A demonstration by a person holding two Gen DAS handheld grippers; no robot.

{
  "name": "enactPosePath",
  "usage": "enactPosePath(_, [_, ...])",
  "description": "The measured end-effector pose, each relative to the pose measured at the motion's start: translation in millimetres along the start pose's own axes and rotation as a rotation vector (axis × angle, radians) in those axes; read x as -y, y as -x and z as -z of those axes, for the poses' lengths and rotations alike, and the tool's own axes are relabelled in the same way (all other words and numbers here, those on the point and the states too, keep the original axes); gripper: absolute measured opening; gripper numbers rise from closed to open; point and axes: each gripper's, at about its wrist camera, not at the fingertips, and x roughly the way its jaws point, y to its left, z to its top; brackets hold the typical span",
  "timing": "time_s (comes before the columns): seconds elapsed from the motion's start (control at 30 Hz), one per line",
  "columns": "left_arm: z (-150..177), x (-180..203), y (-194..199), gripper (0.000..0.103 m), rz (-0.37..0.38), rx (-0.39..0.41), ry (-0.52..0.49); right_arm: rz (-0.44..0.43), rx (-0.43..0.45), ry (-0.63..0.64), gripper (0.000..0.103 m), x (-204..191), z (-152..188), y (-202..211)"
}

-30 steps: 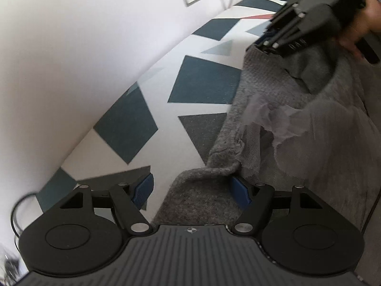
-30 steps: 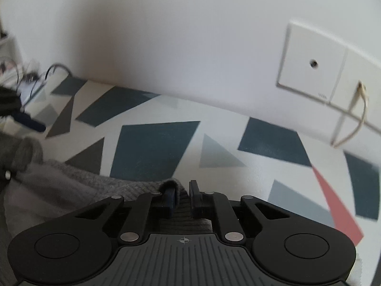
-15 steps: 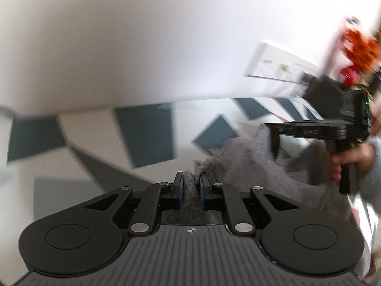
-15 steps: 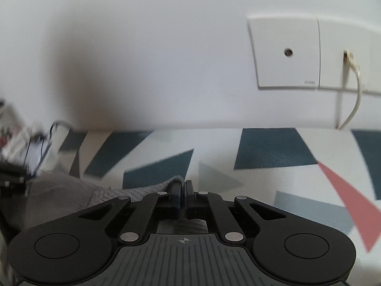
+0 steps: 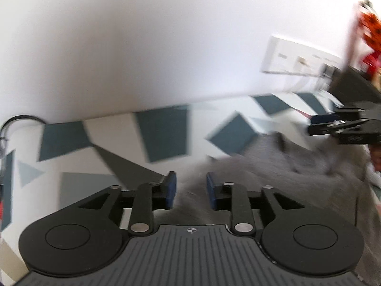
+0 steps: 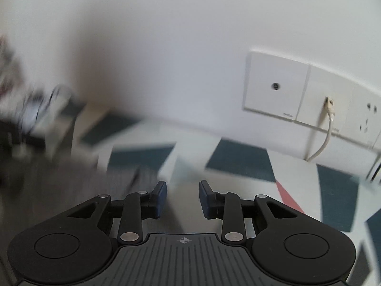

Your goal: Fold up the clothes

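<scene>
A grey knitted garment (image 5: pixel 273 166) lies on the table with the geometric-patterned cloth (image 5: pixel 162 133). My left gripper (image 5: pixel 190 188) is open, its blue pads apart just above the garment's near edge, holding nothing. My right gripper (image 6: pixel 182 197) is open too, with the blurred grey garment (image 6: pixel 59 181) to its left and below it. The right gripper also shows at the far right of the left wrist view (image 5: pixel 343 124), above the garment. Both views are motion-blurred.
A white wall stands right behind the table. Wall sockets (image 6: pixel 276 85) with a white cable (image 6: pixel 326 131) are at the right. A dark cable loop (image 5: pixel 19 119) and blurred clutter (image 6: pixel 28 109) sit at the table's left end. Orange-red objects (image 5: pixel 369 28) are at far right.
Both grippers were shut on the garment's edge half a second ago and have now opened and let it go. The garment has dropped flat onto the table.
</scene>
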Motion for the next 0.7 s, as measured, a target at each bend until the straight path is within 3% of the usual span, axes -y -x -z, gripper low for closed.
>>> enactPosePath(0.2, [31,37,-22,0.040,-0.050,-0.131,-0.139,-0.028,-0.090,0.122,0.033,-20,18,-12])
enactPosePath(0.3, [40,39,-29,0.040,-0.087,-0.174,-0.139,-0.035,-0.145,0.116,0.033,-26,22,-22])
enactPosePath(0.37, [41,37,-28,0.040,-0.086,-0.176,-0.115,-0.048,-0.145,0.103,0.025,-24,24,-22])
enactPosePath(0.4, [41,35,-28,0.041,-0.084,-0.178,-0.102,-0.053,-0.148,0.097,0.011,-23,24,-22])
enactPosePath(0.43, [41,33,-28,0.041,-0.080,-0.179,-0.086,-0.057,-0.151,0.091,0.008,-22,24,-21])
enactPosePath(0.63, [40,30,-28,0.041,-0.081,-0.169,-0.060,-0.019,-0.091,-0.065,0.004,7,13,-16])
enactPosePath(0.7, [41,30,-28,0.041,-0.082,-0.164,-0.054,0.037,-0.050,-0.159,0.003,26,9,-15])
